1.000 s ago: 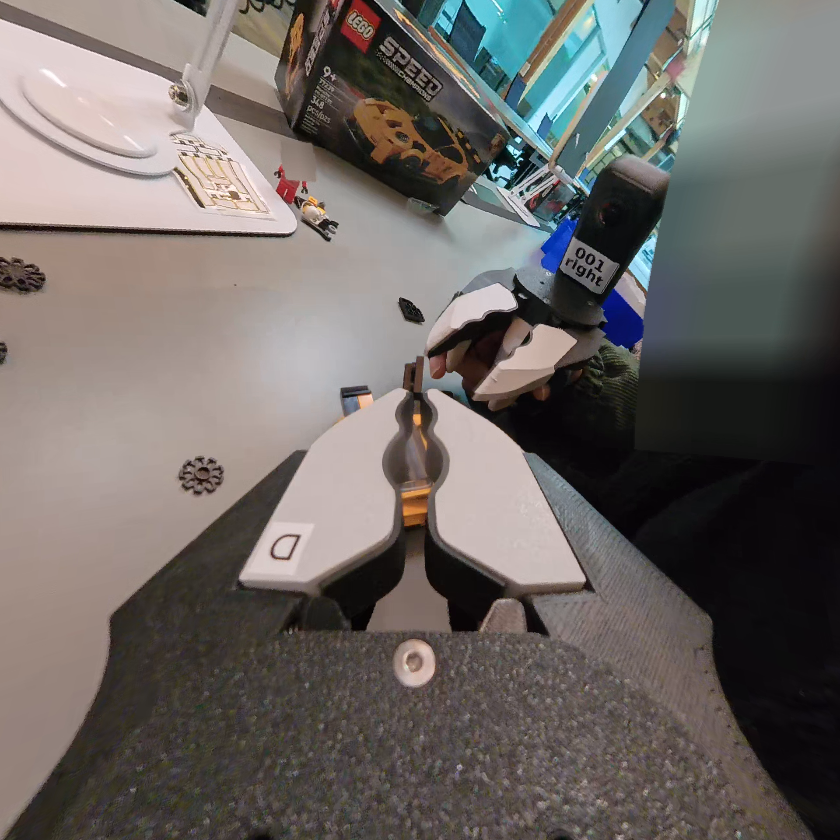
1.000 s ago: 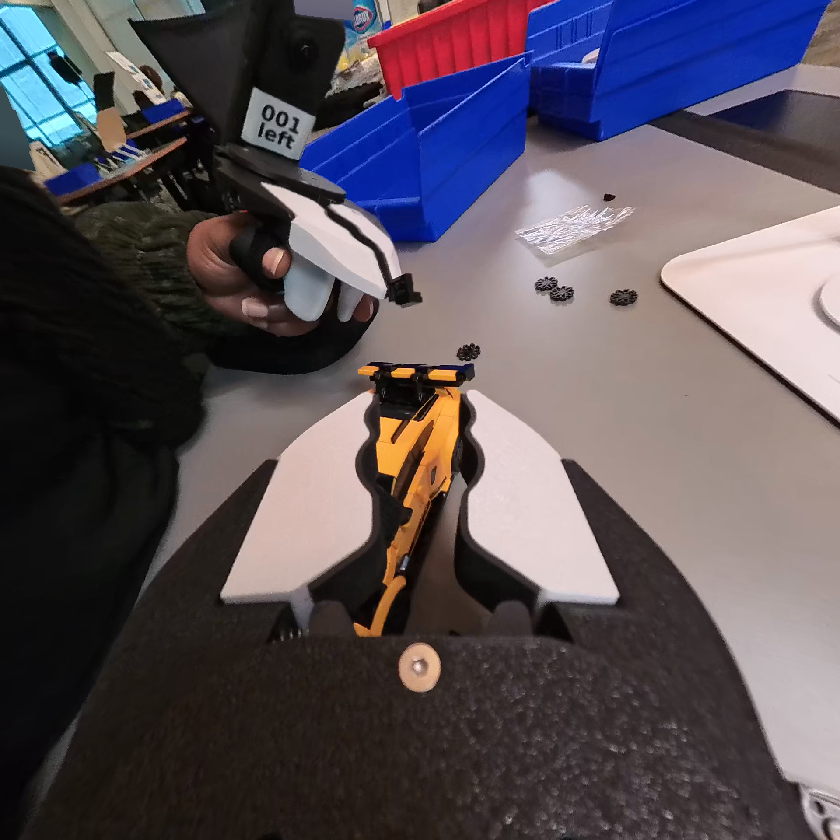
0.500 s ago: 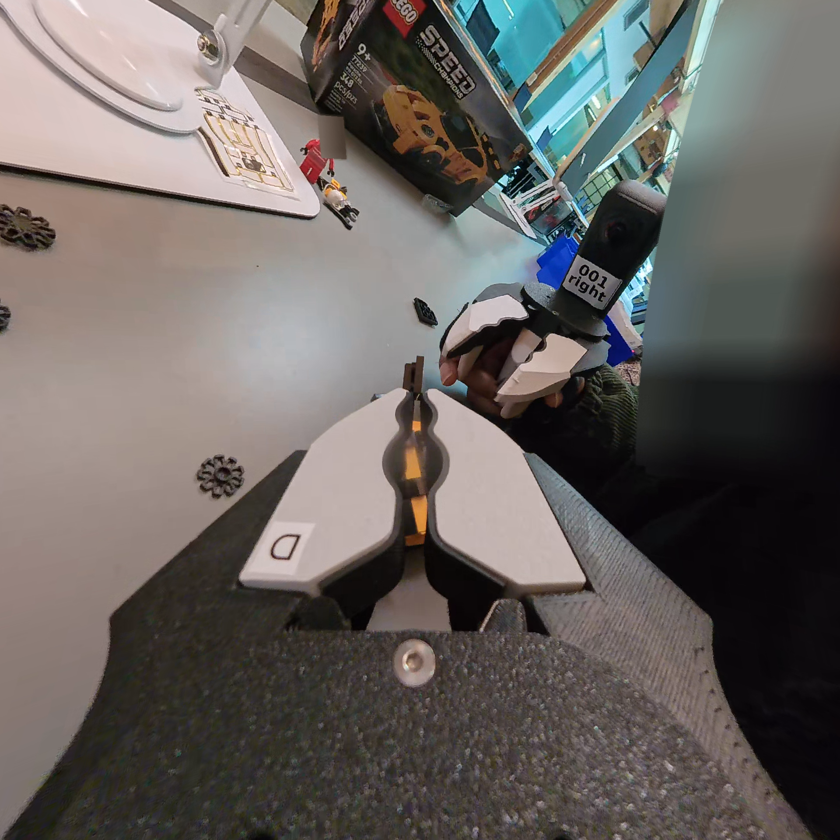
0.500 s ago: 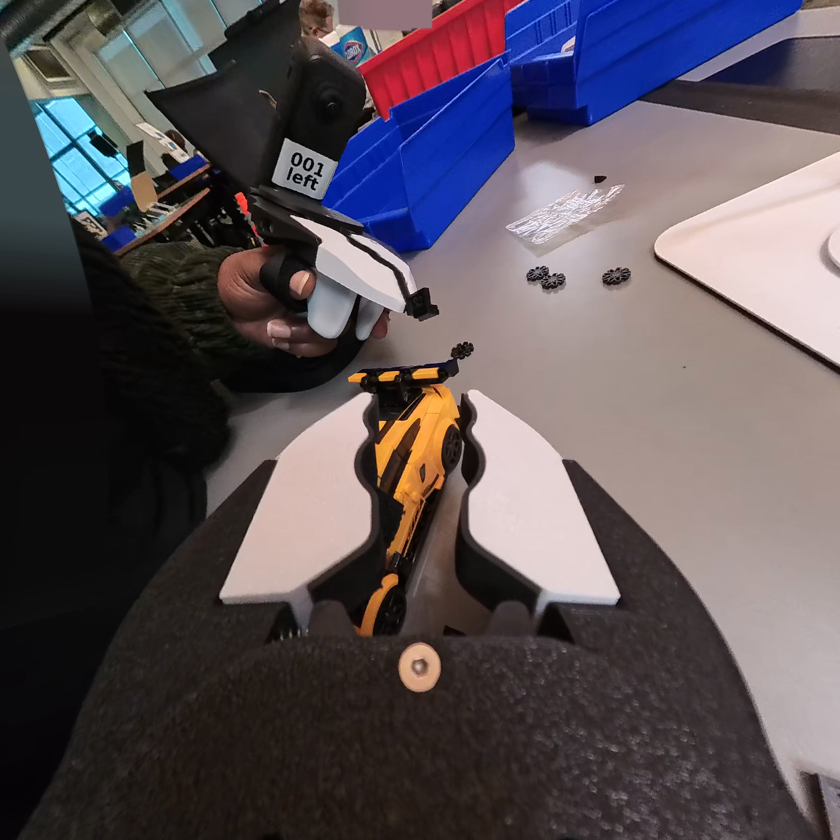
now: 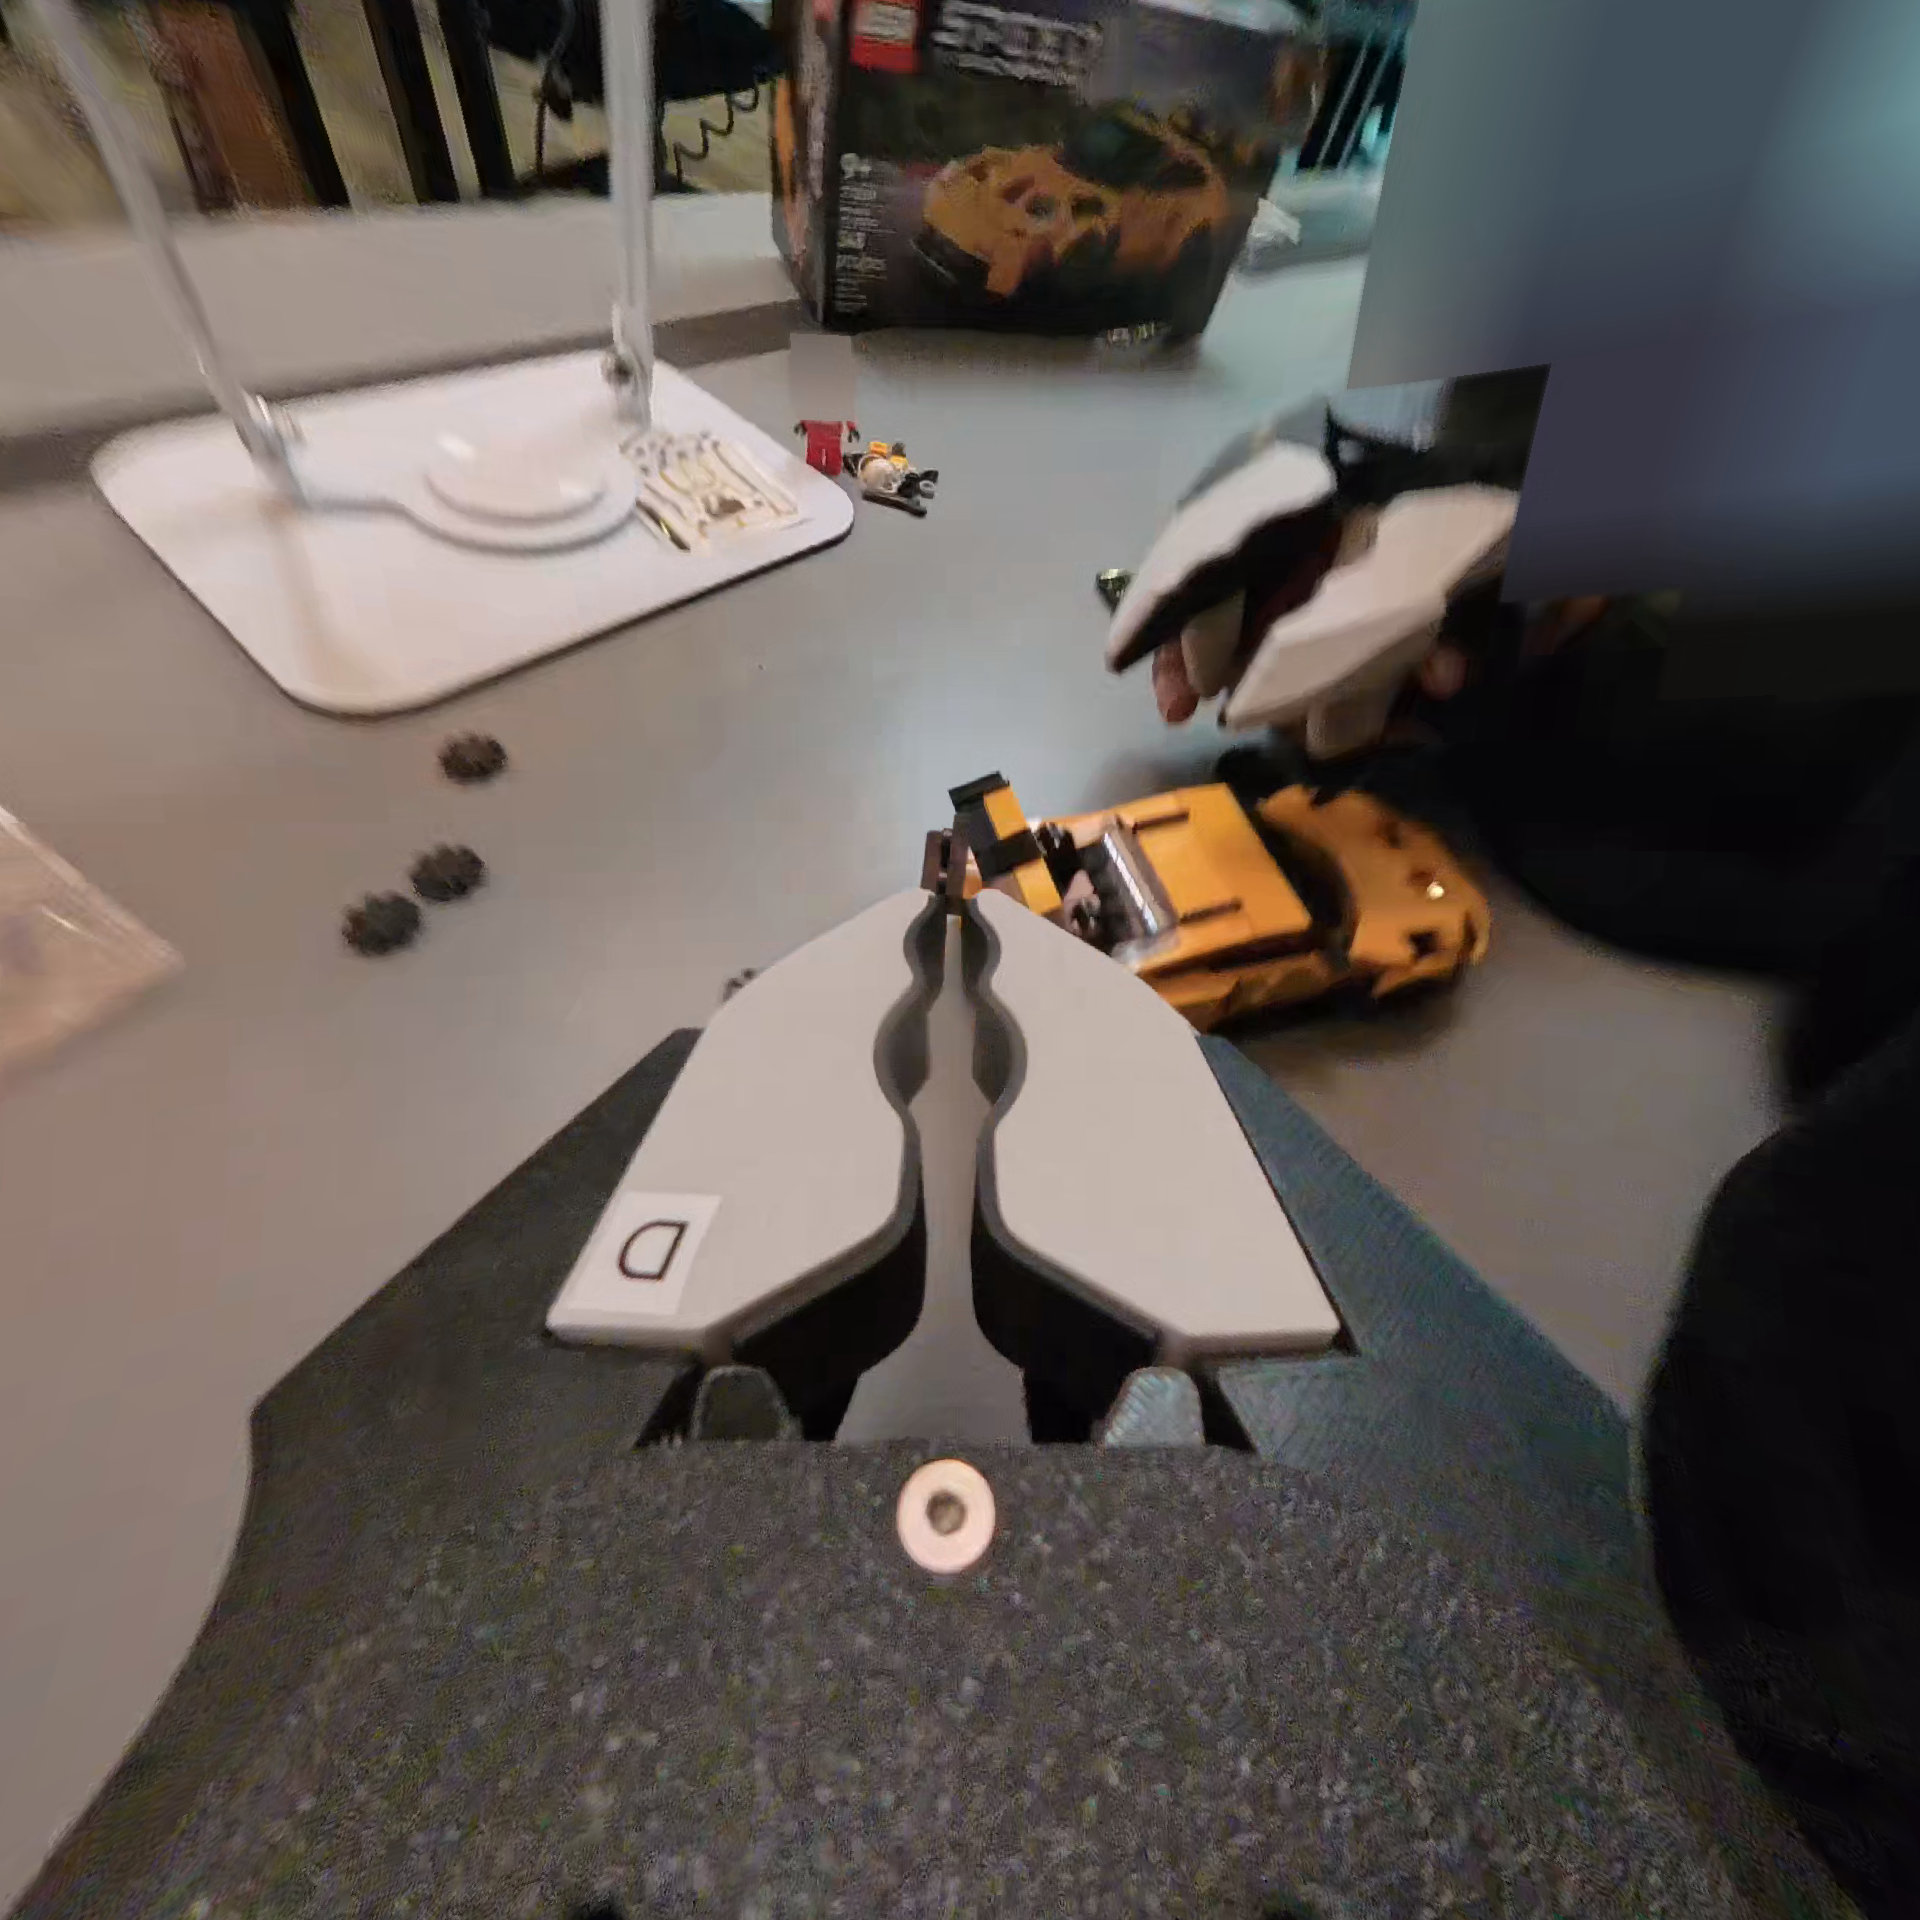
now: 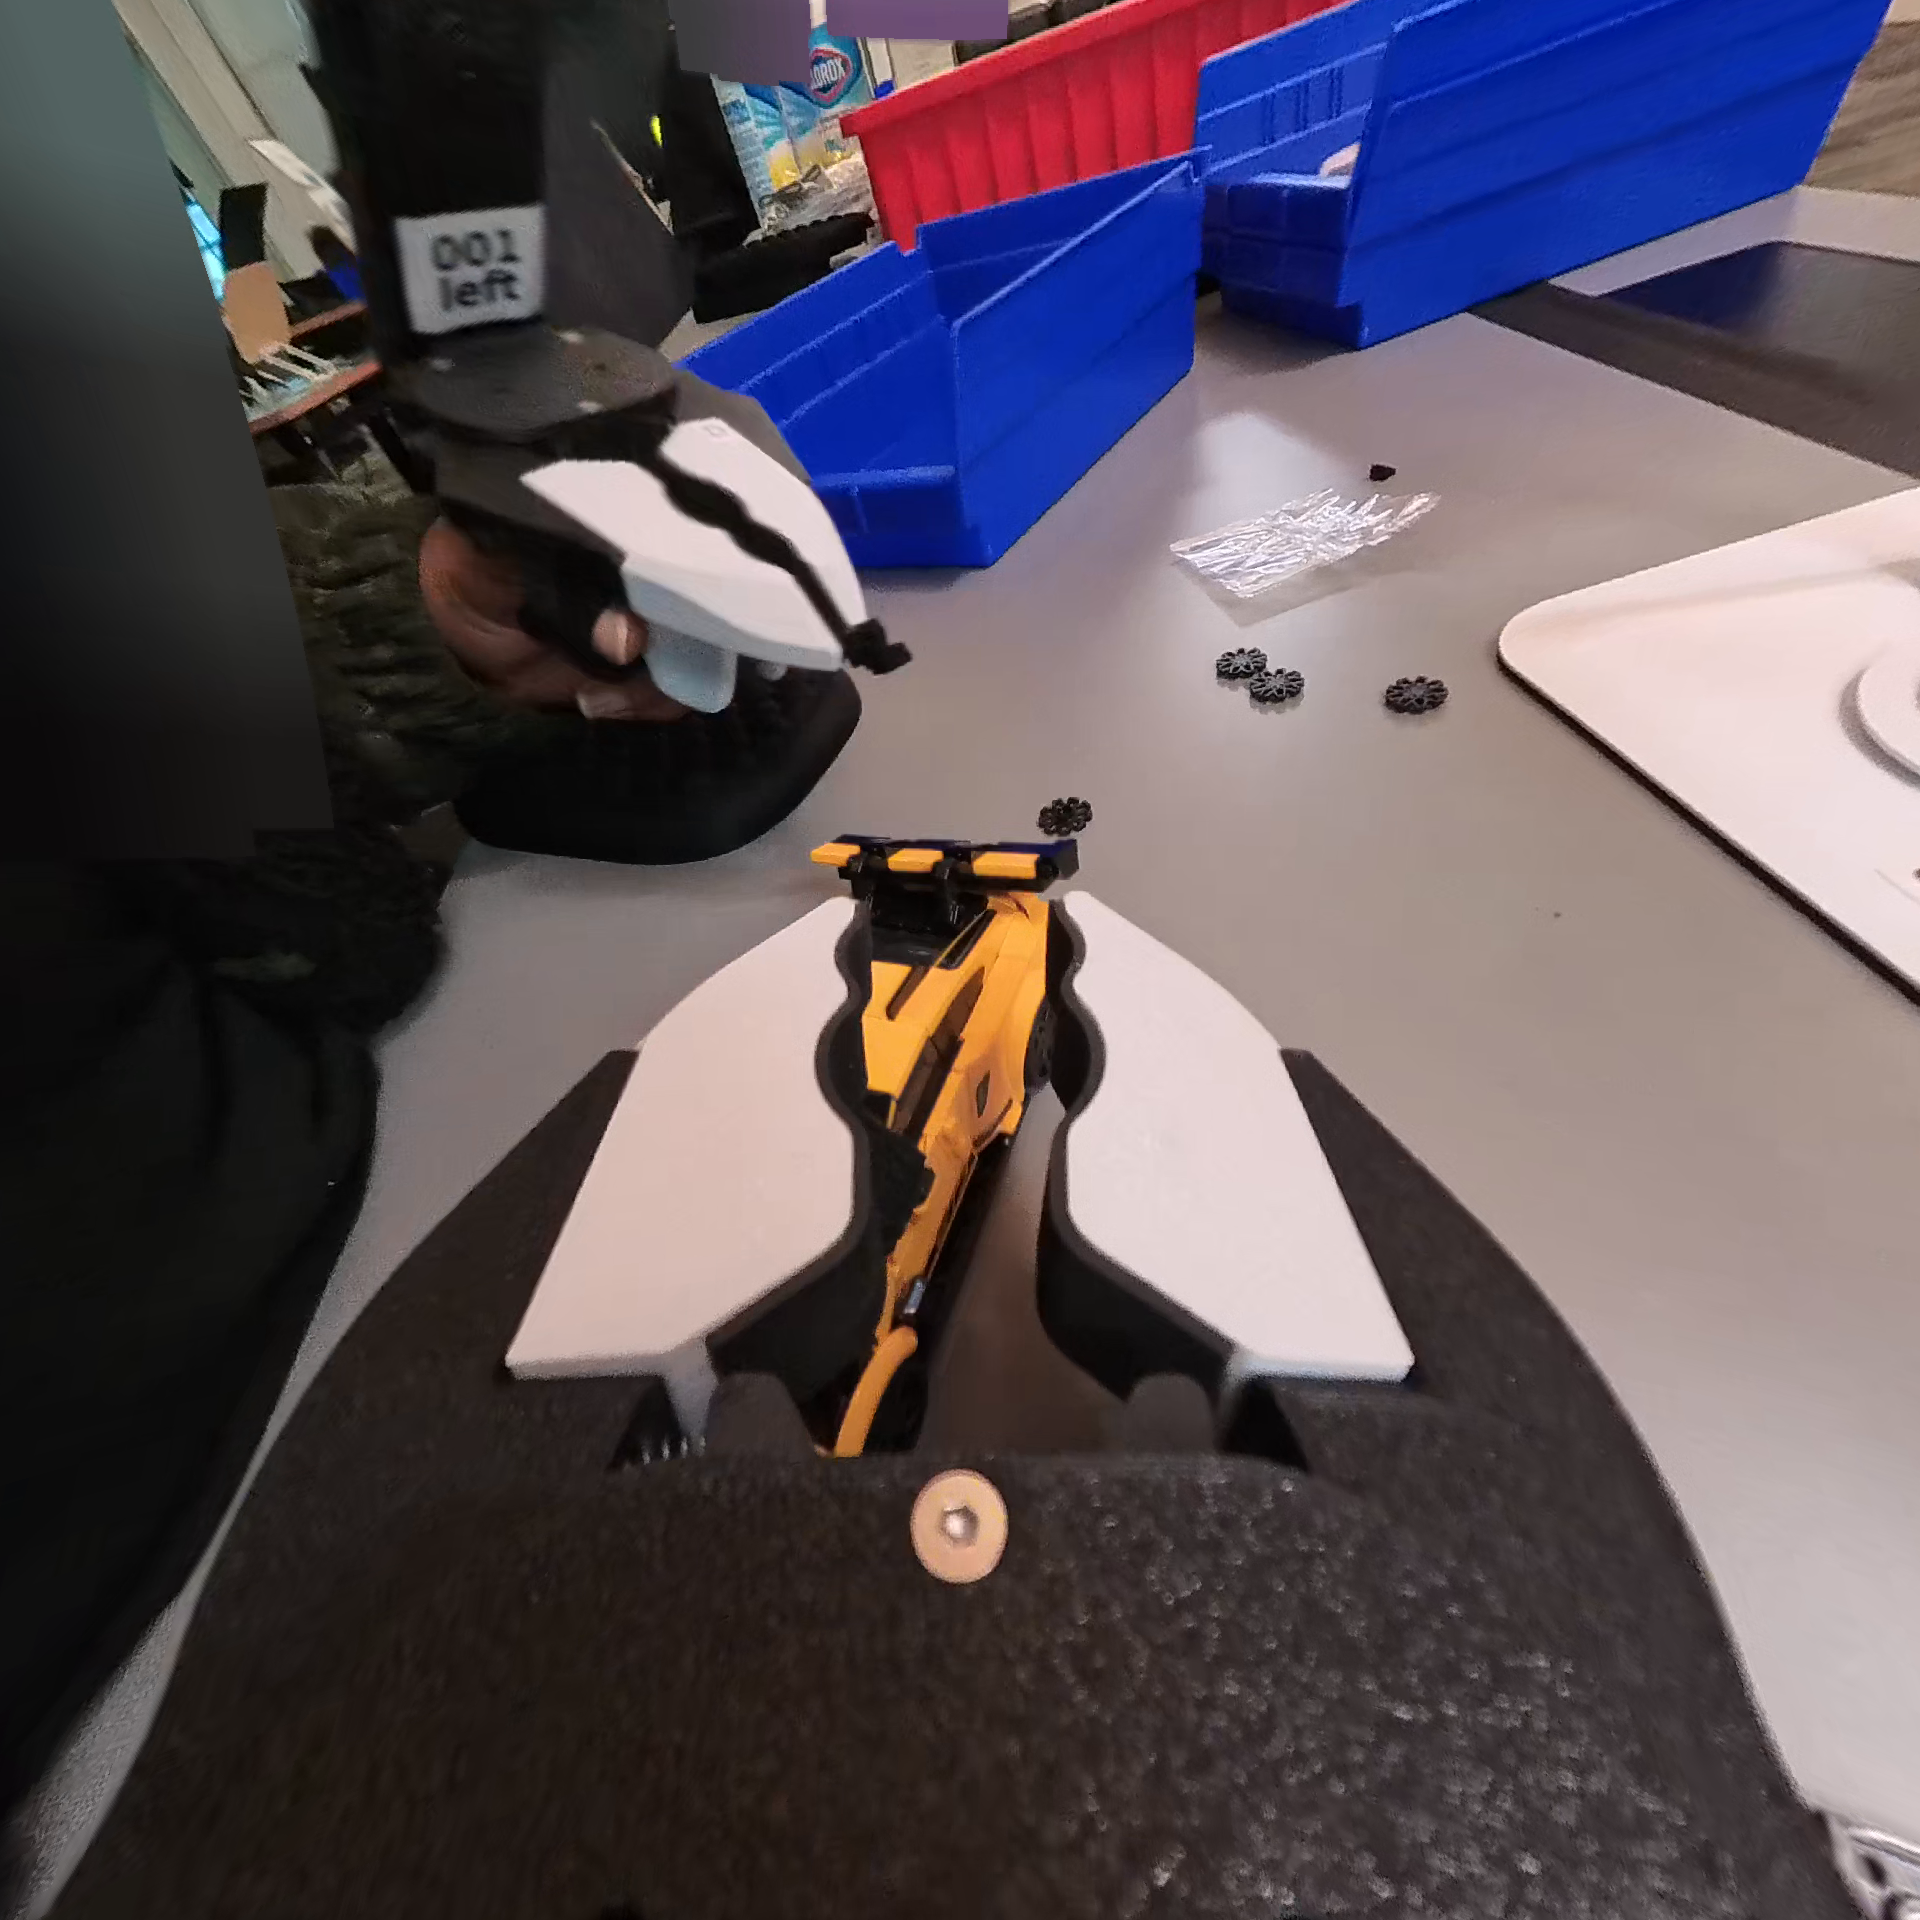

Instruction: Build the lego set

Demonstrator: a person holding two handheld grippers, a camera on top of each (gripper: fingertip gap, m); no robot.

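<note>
On the grey worktop point(image 6: 1351, 987), the left gripper point(image 5: 950, 902) hangs with its fingers point(image 5: 790, 1101) clenched on a small dark piece point(image 5: 943, 875) at their tips, just left of the car's rear wing. To its right the yellow car point(image 6: 956, 1049) lies lengthwise between the fingers point(image 6: 1195, 1143) of the right gripper point(image 6: 954, 914), which grasp its sides, wing at the far end.
</note>
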